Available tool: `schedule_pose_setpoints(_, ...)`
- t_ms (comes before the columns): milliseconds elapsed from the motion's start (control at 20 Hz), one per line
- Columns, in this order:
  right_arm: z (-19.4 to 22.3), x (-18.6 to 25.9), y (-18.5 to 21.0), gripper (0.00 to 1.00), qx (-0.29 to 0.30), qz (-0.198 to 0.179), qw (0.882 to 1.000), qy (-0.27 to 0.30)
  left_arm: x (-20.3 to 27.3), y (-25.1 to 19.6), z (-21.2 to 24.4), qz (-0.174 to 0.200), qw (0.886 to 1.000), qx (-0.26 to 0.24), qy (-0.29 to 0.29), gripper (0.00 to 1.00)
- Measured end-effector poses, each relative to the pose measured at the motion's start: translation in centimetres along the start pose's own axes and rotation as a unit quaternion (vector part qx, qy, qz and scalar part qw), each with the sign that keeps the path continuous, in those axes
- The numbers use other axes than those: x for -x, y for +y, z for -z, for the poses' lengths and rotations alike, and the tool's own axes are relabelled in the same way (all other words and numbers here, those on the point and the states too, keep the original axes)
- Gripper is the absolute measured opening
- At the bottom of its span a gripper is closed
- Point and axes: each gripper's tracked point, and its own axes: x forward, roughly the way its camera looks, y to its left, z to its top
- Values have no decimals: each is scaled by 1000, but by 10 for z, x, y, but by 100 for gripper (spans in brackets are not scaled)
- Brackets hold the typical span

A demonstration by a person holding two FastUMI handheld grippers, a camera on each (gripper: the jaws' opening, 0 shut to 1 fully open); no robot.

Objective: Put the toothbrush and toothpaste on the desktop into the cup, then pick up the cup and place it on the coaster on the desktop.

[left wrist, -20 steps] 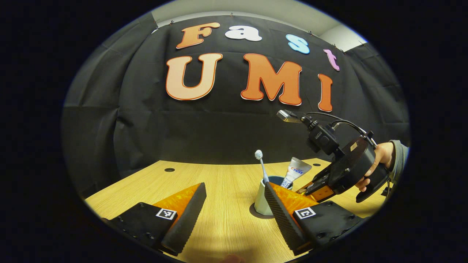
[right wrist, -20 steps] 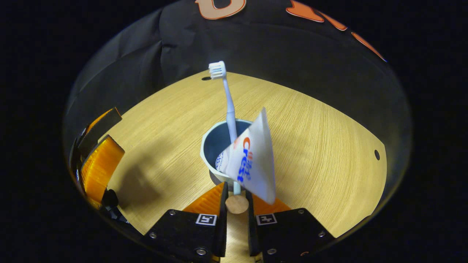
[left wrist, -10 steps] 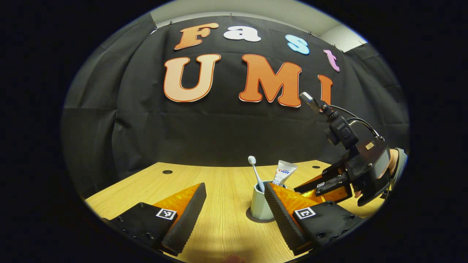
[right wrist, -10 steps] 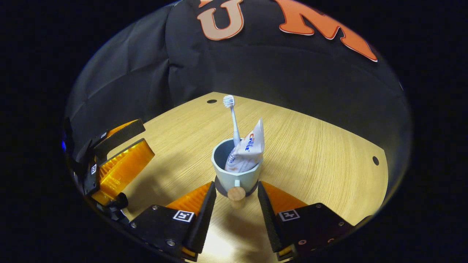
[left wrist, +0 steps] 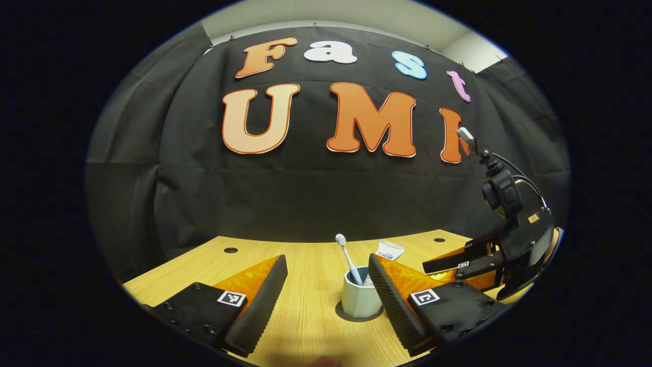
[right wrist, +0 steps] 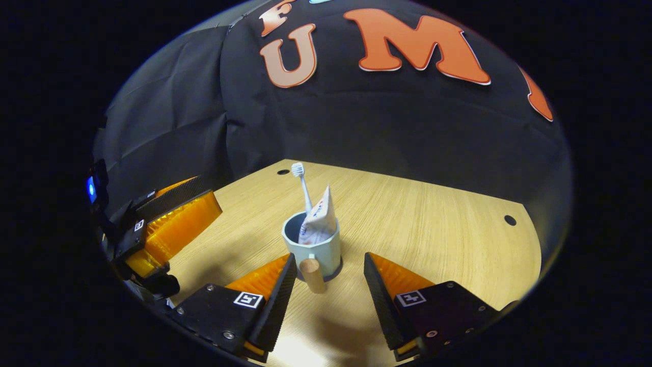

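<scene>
A pale blue cup (right wrist: 320, 251) with a wooden handle (right wrist: 311, 275) stands upright on a dark round coaster (right wrist: 336, 274). A white toothbrush (right wrist: 303, 189) and a toothpaste tube (right wrist: 317, 222) stick up out of it. My right gripper (right wrist: 329, 259) is open just short of the cup, the handle between its fingers but untouched. In the left gripper view the cup (left wrist: 358, 299) sits on the coaster (left wrist: 351, 317) with the toothbrush (left wrist: 347, 257) and toothpaste (left wrist: 389, 250) in it. My left gripper (left wrist: 328, 261) is open and holds nothing; its right finger covers part of the cup.
The wooden desktop (right wrist: 438, 229) has small cable holes (right wrist: 510, 220) near its far edge. The right gripper (left wrist: 443, 267) hangs to the right of the cup in the left gripper view. The left gripper (right wrist: 204, 201) sits left of the cup in the right gripper view.
My right gripper opened off the cup's wooden handle and drew back and up from the cup. The cup stays on the coaster. My left gripper barely moved.
</scene>
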Motion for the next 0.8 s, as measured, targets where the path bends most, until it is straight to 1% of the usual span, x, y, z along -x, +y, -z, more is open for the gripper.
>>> schedule_pose_setpoints(100, -8, 11, -15, 80, 6, 32, 999, -37, 0, 0, -1, -2, 1000, -1, -1, 100)
schedule_pose_setpoints(150, -14, 17, -22, 75, 10, 47, 997, -58, 0, 1, -2, -6, 1000, -2, -3, 100)
schedule_pose_setpoints(200, -18, 21, -27, 80, 13, 58, 995, -78, -1, 3, -3, -10, 1000, -5, -5, 100)
schedule_pose_setpoints(300, -25, 33, -36, 80, 14, 78, 991, -112, -3, 4, -8, -15, 1000, -9, -16, 100)
schedule_pose_setpoints(400, -30, 43, -51, 80, 16, 107, 985, -136, -6, 7, -12, -21, 999, -15, -28, 100)
schedule_pose_setpoints(600, -36, 59, -67, 80, 37, 147, 975, -159, -10, 5, -17, -19, 999, -17, -45, 100)
schedule_pose_setpoints(650, -34, 64, -69, 80, 41, 153, 974, -161, -11, 4, -17, -18, 999, -15, -44, 99)
schedule_pose_setpoints(800, -33, 70, -73, 80, 48, 164, 971, -170, -9, 2, -14, -18, 999, -12, -36, 100)
